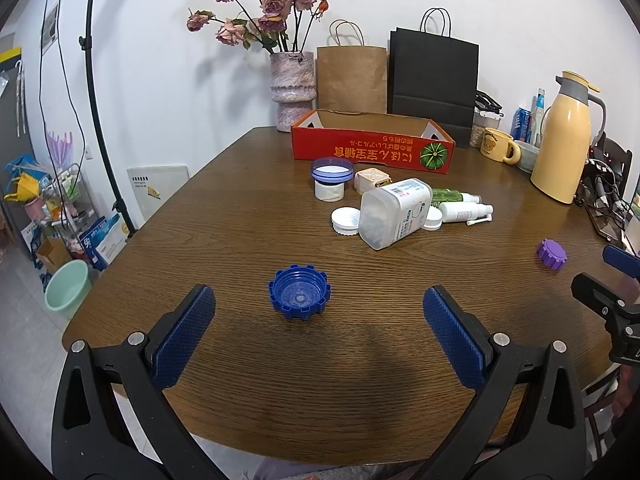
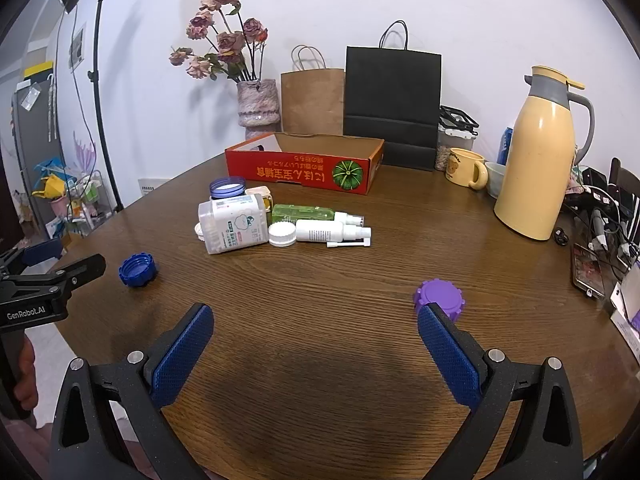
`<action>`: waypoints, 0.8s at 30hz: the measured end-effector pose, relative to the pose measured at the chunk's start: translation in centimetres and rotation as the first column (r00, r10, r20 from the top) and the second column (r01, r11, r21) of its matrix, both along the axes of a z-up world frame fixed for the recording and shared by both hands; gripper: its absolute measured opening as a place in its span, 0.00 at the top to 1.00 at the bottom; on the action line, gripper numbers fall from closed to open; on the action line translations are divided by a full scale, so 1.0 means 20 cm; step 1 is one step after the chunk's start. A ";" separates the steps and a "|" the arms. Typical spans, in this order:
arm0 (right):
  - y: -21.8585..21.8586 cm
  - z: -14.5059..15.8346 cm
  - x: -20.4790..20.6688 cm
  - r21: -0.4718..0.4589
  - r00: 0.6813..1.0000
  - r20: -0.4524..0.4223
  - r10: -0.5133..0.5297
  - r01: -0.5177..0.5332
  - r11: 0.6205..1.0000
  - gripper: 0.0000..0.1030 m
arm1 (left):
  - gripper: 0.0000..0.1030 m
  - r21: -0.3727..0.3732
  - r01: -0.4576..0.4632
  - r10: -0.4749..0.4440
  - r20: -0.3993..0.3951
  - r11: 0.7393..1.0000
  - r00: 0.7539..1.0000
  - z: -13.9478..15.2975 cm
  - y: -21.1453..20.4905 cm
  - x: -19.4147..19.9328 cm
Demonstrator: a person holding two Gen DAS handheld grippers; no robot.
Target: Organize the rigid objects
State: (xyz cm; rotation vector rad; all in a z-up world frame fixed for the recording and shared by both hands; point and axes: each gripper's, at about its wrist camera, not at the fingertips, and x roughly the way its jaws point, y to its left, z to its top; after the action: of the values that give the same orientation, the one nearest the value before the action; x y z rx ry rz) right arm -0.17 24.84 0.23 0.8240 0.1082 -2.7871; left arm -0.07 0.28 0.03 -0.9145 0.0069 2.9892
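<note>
Tabletop (image 1: 248, 208) with 1 blue cap (image 1: 299, 298), 1 purple cap (image 2: 439, 298), 2 spray bottles (image 2: 334, 233); both grippers (image 1: 319, 312) (image 2: 316, 334) agape, empty

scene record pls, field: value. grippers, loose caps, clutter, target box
left gripper: open, blue ridged plastic cap on the table ahead between its fingers, untouched
right gripper: open, holding nothing
purple ridged plastic cap: closed side up, just past the right gripper's right fingertip
clutter: clear lidless plastic jar on its side, white spray bottle lying beside it
red cardboard box: open top, far side of the table
</note>
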 end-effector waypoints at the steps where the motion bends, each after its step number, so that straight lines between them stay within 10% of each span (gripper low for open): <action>1: 0.00 0.00 0.00 0.000 1.000 0.000 0.000 0.000 1.000 0.00 | 0.00 -0.001 -0.001 0.001 0.000 1.000 1.000 0.00 0.00 0.00; 24: 0.00 -0.01 0.00 -0.001 1.000 -0.003 0.004 -0.004 1.000 0.00 | 0.00 0.000 -0.003 0.003 0.002 1.000 1.000 0.00 0.01 0.00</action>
State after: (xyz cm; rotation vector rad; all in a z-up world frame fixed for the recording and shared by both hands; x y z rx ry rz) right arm -0.17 24.87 0.03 0.8186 0.1089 -2.7845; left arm -0.15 0.42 -0.06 -0.9188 0.0048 2.9908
